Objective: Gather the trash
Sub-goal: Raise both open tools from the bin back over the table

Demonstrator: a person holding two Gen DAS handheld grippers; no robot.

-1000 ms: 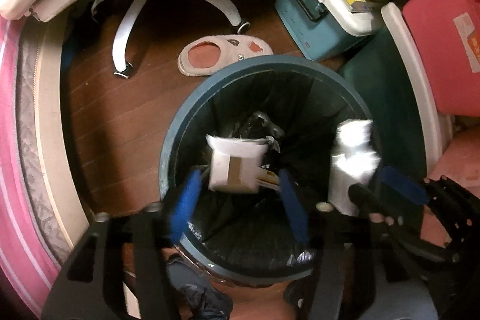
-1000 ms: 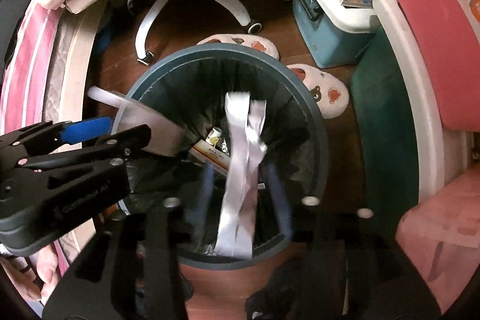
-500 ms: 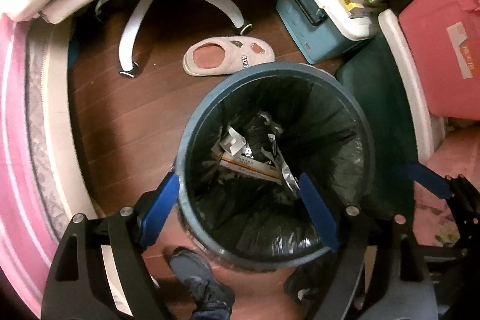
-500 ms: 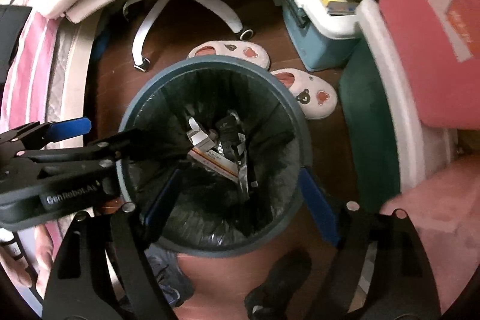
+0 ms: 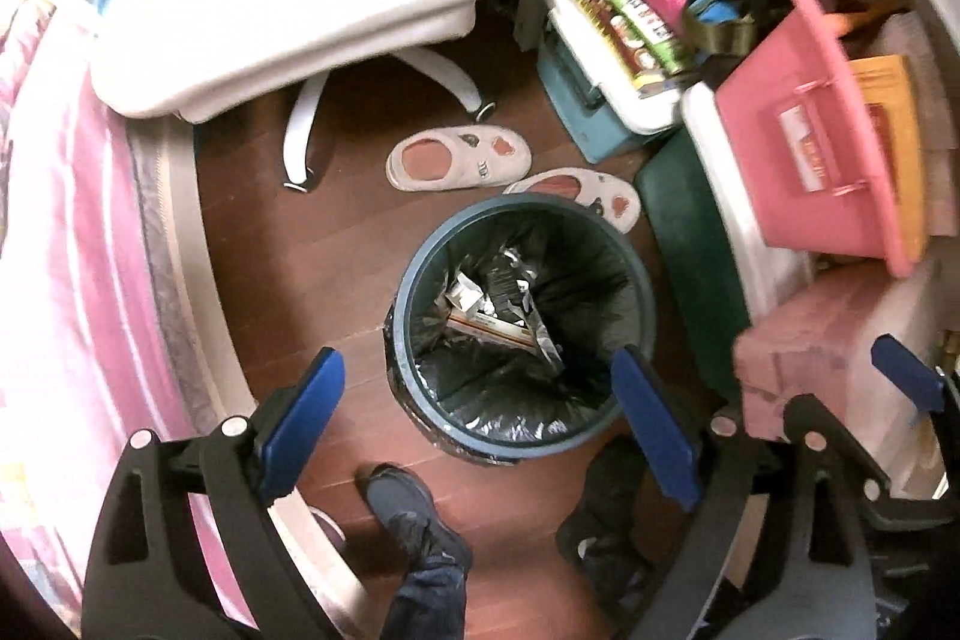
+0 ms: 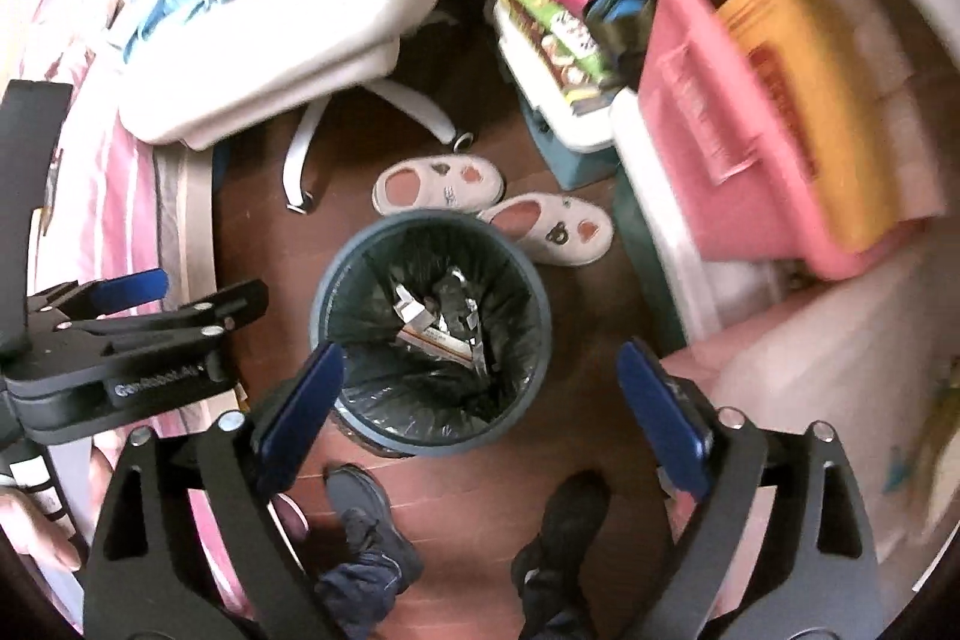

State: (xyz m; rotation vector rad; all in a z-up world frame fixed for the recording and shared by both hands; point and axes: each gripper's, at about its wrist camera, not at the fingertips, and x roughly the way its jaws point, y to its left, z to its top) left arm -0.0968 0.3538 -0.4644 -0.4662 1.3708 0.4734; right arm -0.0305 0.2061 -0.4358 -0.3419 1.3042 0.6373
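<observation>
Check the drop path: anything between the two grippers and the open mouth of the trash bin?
Nothing visible. The left gripper and right gripper both hang open and empty above the trash bin. Its mouth is uncovered, with only trash at the bottom of the liner. The slippers lie beyond the rim.

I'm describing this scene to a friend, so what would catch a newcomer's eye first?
The round bin with a black liner stands mid-floor, paper trash at its bottom. Just beyond it lie two pale slippers, and a pink basket sits on the right. Both grippers, left and right, hang above with jaws open and empty.
</observation>
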